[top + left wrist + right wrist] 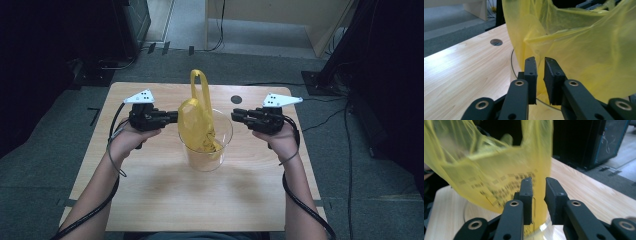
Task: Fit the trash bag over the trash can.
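Centre of the high view: a clear glass beaker point(206, 150) stands upright on the wooden table point(150, 190); a yellow plastic bag point(196, 120) is stuffed into its mouth, its lower part inside the glass, its upper part and one handle loop rising tall above the rim toward the top of the frame; the bag's long axis is therefore roughly vertical.

Left gripper point(174, 117) sits at the left of the beaker, level, jaws pointing right at the bag's bulging side; in the left gripper view point(539, 63) the jaws stand slightly parted with a narrow gap, nothing pinched between them, the yellow film just beyond the tips; whether the tips brush it cannot be told.

Right gripper point(235, 114) sits at the right of the beaker, level, pointing left; in the right gripper view point(539, 182) its jaws are likewise a little apart, free of the bag, printed film just ahead.

Judgement: the bag lies between the two tools, each facing it from opposite sides; the left appears nearer to the film; a grasp of the bag wall from either side looks to be the move in hand.
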`<state>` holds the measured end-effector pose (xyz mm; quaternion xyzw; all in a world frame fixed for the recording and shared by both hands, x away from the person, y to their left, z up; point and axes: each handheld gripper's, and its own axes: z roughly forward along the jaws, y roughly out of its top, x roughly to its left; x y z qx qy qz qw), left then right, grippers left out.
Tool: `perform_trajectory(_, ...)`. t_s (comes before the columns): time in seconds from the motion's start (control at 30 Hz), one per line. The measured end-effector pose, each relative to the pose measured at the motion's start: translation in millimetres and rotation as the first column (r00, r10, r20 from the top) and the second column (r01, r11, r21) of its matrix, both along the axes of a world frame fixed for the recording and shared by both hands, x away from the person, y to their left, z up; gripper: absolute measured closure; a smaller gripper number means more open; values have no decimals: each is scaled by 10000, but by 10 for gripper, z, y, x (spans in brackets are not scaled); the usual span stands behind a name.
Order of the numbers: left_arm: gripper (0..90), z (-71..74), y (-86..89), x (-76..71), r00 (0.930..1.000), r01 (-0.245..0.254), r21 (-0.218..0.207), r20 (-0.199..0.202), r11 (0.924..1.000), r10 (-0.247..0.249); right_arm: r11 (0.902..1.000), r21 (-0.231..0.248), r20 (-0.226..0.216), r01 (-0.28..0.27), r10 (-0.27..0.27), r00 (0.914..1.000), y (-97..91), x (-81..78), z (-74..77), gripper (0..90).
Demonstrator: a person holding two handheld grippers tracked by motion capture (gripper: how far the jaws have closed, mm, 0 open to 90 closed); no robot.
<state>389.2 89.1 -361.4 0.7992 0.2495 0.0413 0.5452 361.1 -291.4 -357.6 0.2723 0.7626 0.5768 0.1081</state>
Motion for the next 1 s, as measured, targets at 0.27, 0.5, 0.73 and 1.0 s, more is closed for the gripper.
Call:
perform_trajectory(0.27,645,153,39,-45,9993,65,-334,377,9994,-53,9975,384,334,-593,580,9978,342,-55,178,642)
perform_trajectory(0.5,631,407,71,8,9973,-45,-688,724,9976,95,9989,229,585,-413,399,9975,514,-88,363,634)
perform_trajectory(0.73,709,535,-173,10,9955,732,-448,641,9963,-702,9938,336,770,-1061,1033,9917,762,-104,505,781)
perform_trajectory(1.0,709,233,-328,-72,9835,1797,1195,-28,9764,-1807,9695,-1604,-121,-1853,1858,9825,966,-131,278,748)
